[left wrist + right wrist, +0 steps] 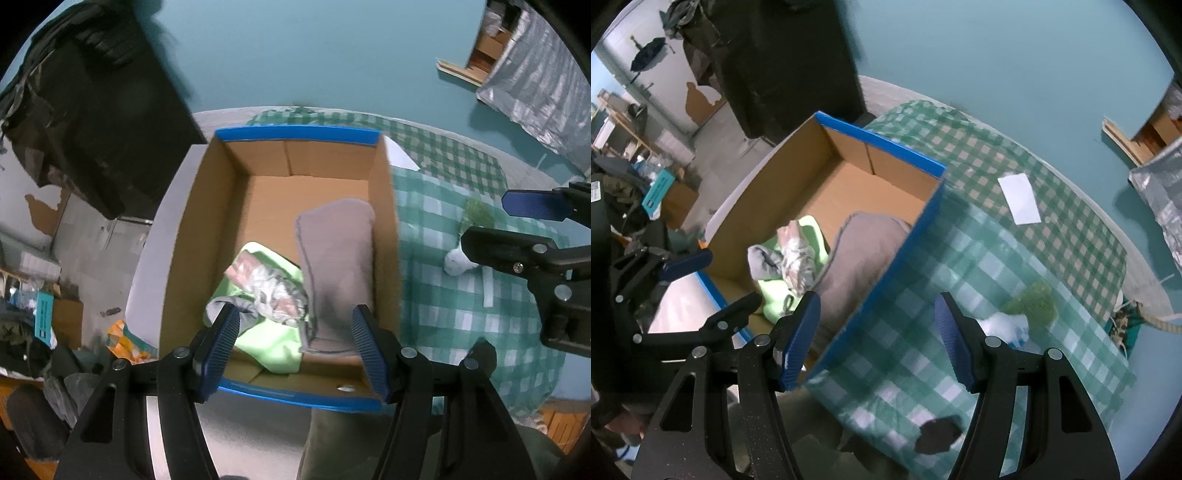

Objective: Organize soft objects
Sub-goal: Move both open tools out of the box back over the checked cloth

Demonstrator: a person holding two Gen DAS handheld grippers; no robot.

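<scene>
An open cardboard box [207, 229] with blue rims stands on the table; it also shows in the right wrist view [908, 251]. Inside lie a grey cloth [336, 258], a light green cloth [273, 339] and a crumpled patterned soft bundle [273, 288]. My left gripper [295, 350] is open and empty above the box's near end. My right gripper [875, 339] is open and empty over the box's right wall and the tablecloth. A green and white soft object [1027, 310] lies on the checked cloth to the right of the box; it also shows in the left wrist view [469, 236].
A green checked tablecloth [1034, 229] covers the table, with a white paper slip [1019, 199] on it. A dark hanging garment [92, 110] is behind the box on the left. Clutter sits on the floor at left. A silver-wrapped item [543, 88] stands far right.
</scene>
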